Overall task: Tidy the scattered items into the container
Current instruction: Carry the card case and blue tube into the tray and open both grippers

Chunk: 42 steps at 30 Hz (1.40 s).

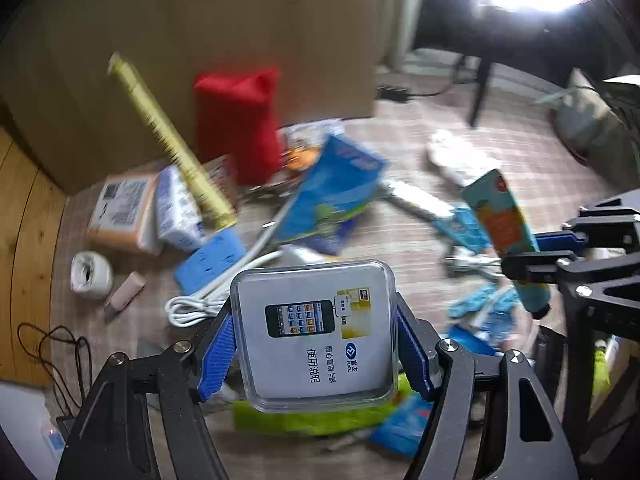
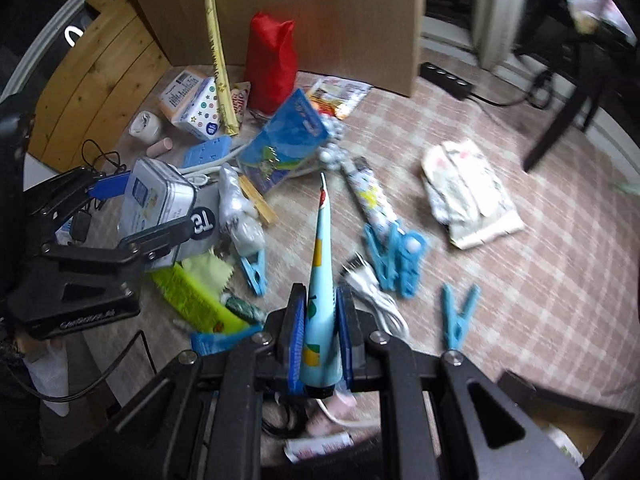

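Checked floor mat [image 2: 540, 264] strewn with clutter | cardboard box [image 1: 224, 32] behind, bare mat rightward | left gripper [image 1: 316, 344] clamps clear case [image 1: 316, 332] | right gripper [image 2: 320, 344] pinches tube [image 2: 324, 280]

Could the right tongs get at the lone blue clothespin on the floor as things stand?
Probably not yet. The path to the clothespin looks free, with bare floor around it, but the right tongs are shut on a tube, so they would have to drop that first.
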Motion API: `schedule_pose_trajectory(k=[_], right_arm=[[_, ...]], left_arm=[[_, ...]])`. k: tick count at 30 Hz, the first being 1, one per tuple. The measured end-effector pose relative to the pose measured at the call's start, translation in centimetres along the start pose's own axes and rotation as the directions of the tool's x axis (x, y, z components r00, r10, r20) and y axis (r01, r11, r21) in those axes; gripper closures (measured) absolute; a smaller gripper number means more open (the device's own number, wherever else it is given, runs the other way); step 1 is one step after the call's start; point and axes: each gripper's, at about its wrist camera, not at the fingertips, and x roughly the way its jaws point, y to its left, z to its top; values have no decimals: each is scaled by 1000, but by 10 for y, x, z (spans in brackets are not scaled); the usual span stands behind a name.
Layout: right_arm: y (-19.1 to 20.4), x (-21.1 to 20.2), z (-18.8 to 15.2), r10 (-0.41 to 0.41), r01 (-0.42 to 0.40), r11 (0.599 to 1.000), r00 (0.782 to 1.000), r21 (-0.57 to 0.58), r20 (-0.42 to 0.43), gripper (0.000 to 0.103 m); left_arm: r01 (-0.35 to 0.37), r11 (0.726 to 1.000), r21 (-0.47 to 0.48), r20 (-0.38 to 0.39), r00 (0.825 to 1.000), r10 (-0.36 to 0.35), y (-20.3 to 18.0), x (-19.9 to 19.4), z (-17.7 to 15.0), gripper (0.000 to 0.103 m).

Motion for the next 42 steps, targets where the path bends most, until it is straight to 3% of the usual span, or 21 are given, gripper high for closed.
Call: schedule_pose_trajectory(k=[6,11,18,26,29,34,37,42], right_arm=[[-38,-33,-45,-54,52,996,998,76,28,88],[-82,-64,-98,-120,112,979,992,171,39,88],[-149,-102,-190,-223,201,915,975,350,24,88],[-196,-124,-261,-266,224,831,964,510,10,88],[-203,-126,-276,-282,240,808,959,537,-4,88],[-205,-126,-286,-285,243,797,958,553,-12,85],[-200,-127,-285,-305,261,787,952,560,-15,73],[-182,-133,-276,-296,240,802,955,547,15,73]], left_arm=[[86,992,97,26,996,-88,-74,-20,4,35],[174,964,200,14,984,-180,-147,-29,-2,35],[289,895,339,-27,954,-298,-255,-34,-19,35],[360,811,460,-97,929,-358,-343,-40,-41,35],[357,790,498,-101,929,-356,-360,-46,-48,35],[370,777,510,-111,924,-367,-368,-54,-50,34],[356,791,498,-91,928,-360,-356,-60,-48,33],[319,826,464,-47,940,-337,-318,-63,-43,35]])
